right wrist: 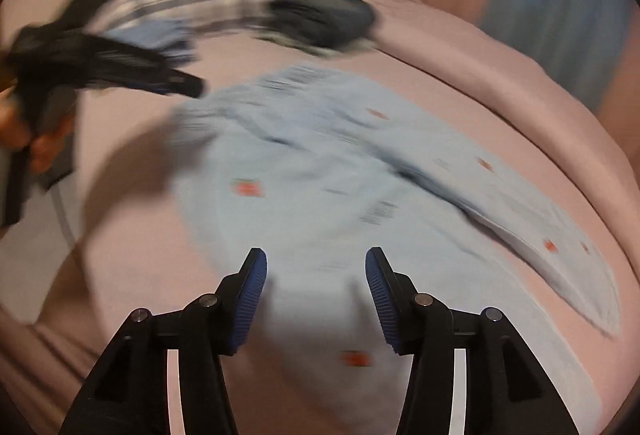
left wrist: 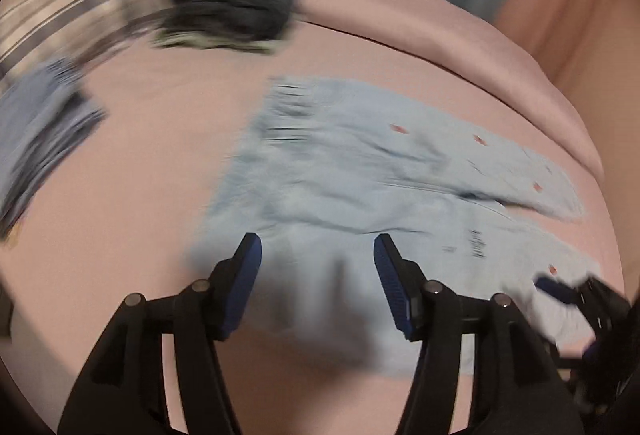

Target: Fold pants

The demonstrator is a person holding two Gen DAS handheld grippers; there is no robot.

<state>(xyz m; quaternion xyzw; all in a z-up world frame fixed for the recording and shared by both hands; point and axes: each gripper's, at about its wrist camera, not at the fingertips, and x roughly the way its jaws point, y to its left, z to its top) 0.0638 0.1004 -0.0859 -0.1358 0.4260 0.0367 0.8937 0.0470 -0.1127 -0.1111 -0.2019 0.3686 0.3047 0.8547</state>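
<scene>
Light blue pants point(left wrist: 360, 171) with small red marks lie spread on a pink bed sheet point(left wrist: 152, 163), legs running to the right. My left gripper point(left wrist: 318, 239) is open and empty, just above the near edge of the pants. My right gripper point(right wrist: 316, 255) is open and empty above the pants point(right wrist: 320, 163). The right gripper also shows at the lower right of the left wrist view point(left wrist: 568, 291). The left gripper shows at the left of the right wrist view point(right wrist: 176, 83), held by a hand. Both views are blurred by motion.
A dark folded garment point(left wrist: 236, 7) lies at the back of the bed, also in the right wrist view point(right wrist: 324, 19). A blue folded pile point(left wrist: 40, 127) sits at the left. Striped fabric point(left wrist: 72, 15) lies behind it. The bed edge point(left wrist: 520, 83) curves along the right.
</scene>
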